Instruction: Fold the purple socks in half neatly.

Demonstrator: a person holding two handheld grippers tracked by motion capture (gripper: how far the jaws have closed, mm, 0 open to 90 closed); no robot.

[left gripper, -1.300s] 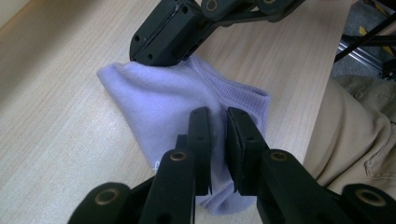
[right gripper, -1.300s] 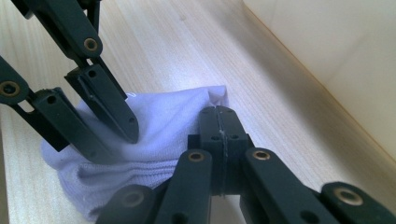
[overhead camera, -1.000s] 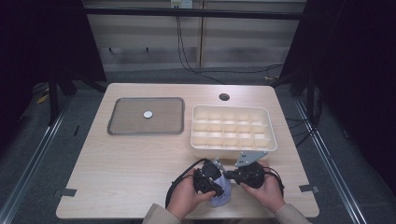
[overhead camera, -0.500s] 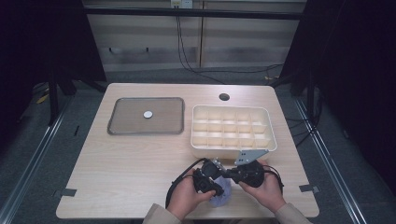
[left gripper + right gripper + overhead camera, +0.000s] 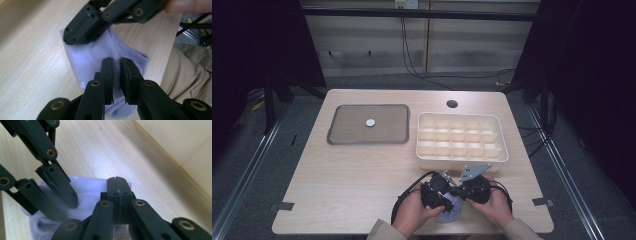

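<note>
A lavender sock (image 5: 452,214) lies at the table's front edge, between two hands. My left gripper (image 5: 445,199) points down into it. In the left gripper view its jaws (image 5: 117,60) stand almost together over the sock (image 5: 87,57), and the cloth shows through the narrow gap. In the right gripper view the left gripper (image 5: 66,211) digs into a bunched fold of the sock (image 5: 92,187). My right gripper (image 5: 116,178) is shut tight, jaw against jaw. Its tips (image 5: 72,37) rest on the sock's far edge; I cannot tell whether cloth is pinched there.
A grey tray (image 5: 342,140) with a small white disc (image 5: 370,122) sits at the back left. A cream box (image 5: 462,162) with several compartments stands just beyond the hands. A round hole (image 5: 452,104) is in the tabletop. The person's trouser leg (image 5: 190,70) is past the table edge.
The right gripper has dipped slightly toward the table and the sock lies lower between the hands. The left gripper has stayed put.
</note>
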